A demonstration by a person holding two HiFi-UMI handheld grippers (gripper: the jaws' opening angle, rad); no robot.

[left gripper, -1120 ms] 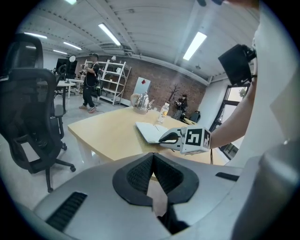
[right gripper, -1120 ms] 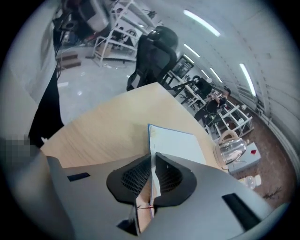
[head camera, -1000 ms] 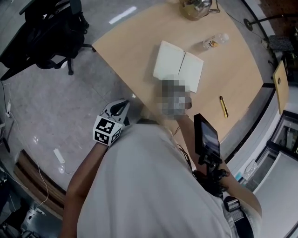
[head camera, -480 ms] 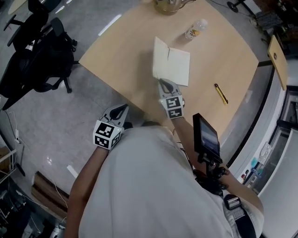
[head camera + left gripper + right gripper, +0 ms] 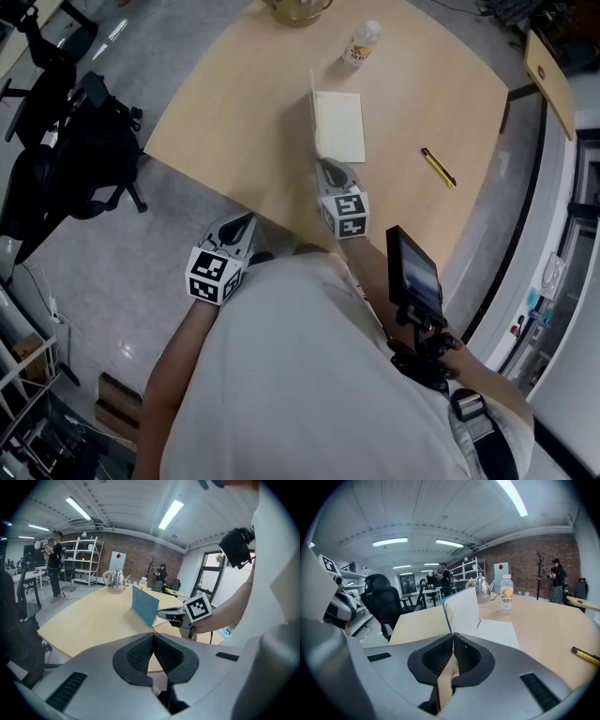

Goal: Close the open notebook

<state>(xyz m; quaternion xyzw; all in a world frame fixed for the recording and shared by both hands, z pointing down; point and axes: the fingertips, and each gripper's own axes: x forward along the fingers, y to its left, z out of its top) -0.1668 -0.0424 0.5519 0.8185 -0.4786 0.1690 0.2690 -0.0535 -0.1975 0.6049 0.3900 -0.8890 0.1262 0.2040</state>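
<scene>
The notebook (image 5: 339,127) lies on the wooden table (image 5: 234,122), its right half flat. Its left half (image 5: 312,103) stands upright on edge. My right gripper (image 5: 330,167) is at the notebook's near edge, shut on the lower corner of that raised half. In the right gripper view the pale sheet (image 5: 461,611) rises straight from the pinched jaws (image 5: 453,637). The left gripper view shows the blue cover (image 5: 144,604) upright, with the right gripper (image 5: 161,613) at its base. My left gripper (image 5: 246,221) hangs off the table's near edge, shut and empty (image 5: 152,639).
A drinks bottle (image 5: 361,42) and a metal kettle (image 5: 295,9) stand beyond the notebook. A yellow-black pen (image 5: 438,167) lies to its right. A black office chair (image 5: 66,150) stands on the floor at the left. A small screen (image 5: 412,277) is mounted at my chest.
The notebook's left half has swung from flat to upright. My right gripper came into view at its near edge, rolled and closed on it. The left gripper shifted only slightly.
</scene>
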